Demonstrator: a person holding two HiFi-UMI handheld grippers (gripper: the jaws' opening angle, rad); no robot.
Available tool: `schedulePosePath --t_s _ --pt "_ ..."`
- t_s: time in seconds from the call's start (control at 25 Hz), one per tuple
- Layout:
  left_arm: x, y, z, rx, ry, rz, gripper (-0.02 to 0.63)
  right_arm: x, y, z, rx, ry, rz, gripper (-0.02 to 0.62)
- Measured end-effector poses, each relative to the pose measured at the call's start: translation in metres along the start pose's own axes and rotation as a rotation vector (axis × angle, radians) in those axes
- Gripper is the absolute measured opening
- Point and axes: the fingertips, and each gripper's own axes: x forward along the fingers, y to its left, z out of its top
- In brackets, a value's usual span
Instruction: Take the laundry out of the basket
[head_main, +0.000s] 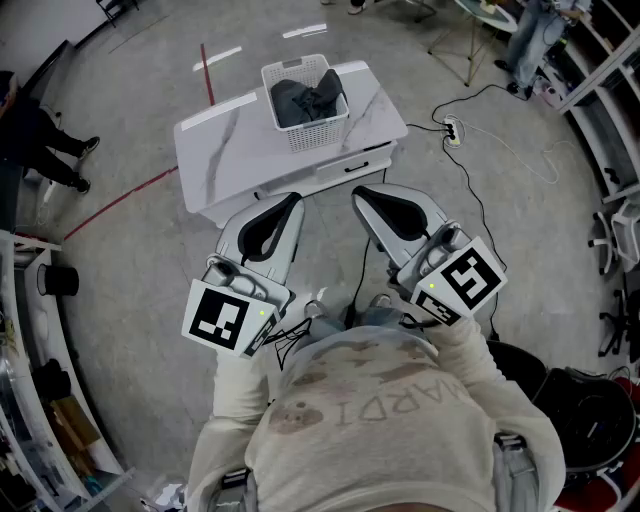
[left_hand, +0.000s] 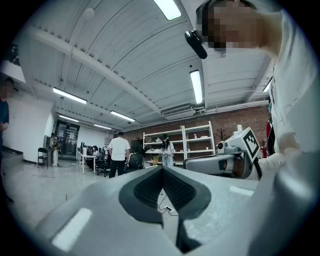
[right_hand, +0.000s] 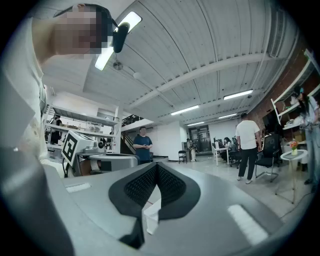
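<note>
Laundry (head_main: 305, 98), a dark grey bundle with no clear long axis, sits heaped in the white basket (head_main: 318, 133) on the marble-look table (head_main: 225, 150). It lies straight ahead of the 2 grippers, beyond the table's near edge. The left gripper (head_main: 292, 203) and right gripper (head_main: 360, 193) point level, jaws closed tip to tip on nothing. The left looks slightly better lined up. Around them are a grey concrete floor (head_main: 130, 90), a red tape line (head_main: 120, 205) and a power strip (head_main: 450, 128).
</note>
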Motion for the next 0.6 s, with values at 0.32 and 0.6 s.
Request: schedulePosePath --t_s 0.32,0.6 --pt "-0.005 0.01 0.0 0.004 0.003 0.007 0.0 0.01 0.005 0.0 0.003 -0.002 0.012 0.026" --pt "-0.016 0.033 -0.003 0.004 0.007 0.006 0.0 0.034 0.016 -0.003 0.011 0.001 0.014 0.026"
